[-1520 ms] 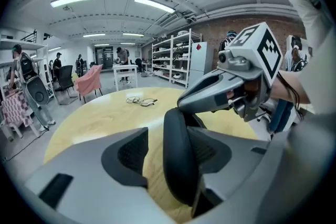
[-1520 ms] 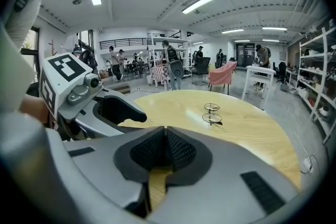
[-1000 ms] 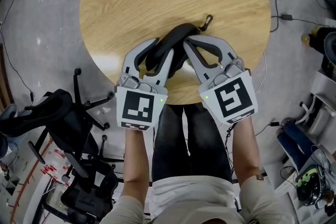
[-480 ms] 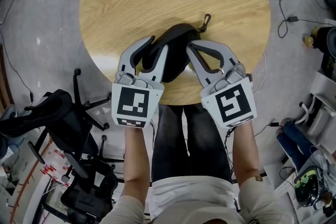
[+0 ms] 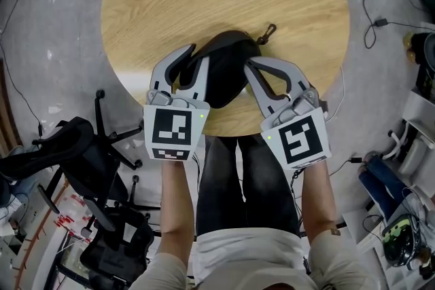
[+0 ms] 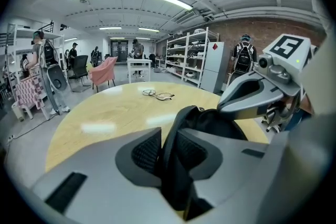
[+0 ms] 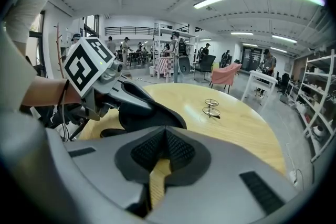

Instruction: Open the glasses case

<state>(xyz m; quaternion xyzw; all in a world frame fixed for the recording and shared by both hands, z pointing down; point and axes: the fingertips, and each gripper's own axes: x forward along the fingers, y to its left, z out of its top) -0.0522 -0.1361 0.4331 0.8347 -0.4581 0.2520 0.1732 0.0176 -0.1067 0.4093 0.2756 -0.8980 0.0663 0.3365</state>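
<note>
left gripper [image 5: 198, 56] jaws have just closed on the glasses case [image 5: 228, 71], lengthwise near-left to far-right; right gripper [image 5: 247, 65] jaws shut.

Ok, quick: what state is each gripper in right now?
Left gripper: jaws have just been closing, now clamped on the glasses case rim.
Right gripper: shut, nothing between the pads.

No word, number or brand can be read anywhere. The only markings are black-and-white square patterns, blocks rather than letters: one on the left marker cube [image 5: 175, 134] of the left gripper [image 5: 197, 56], one on the right marker cube [image 5: 297, 139] of the right gripper [image 5: 249, 64]. A red diamond label [image 6: 214, 46] on a white cabinet [image 6: 212, 72] is too small to read.
</note>
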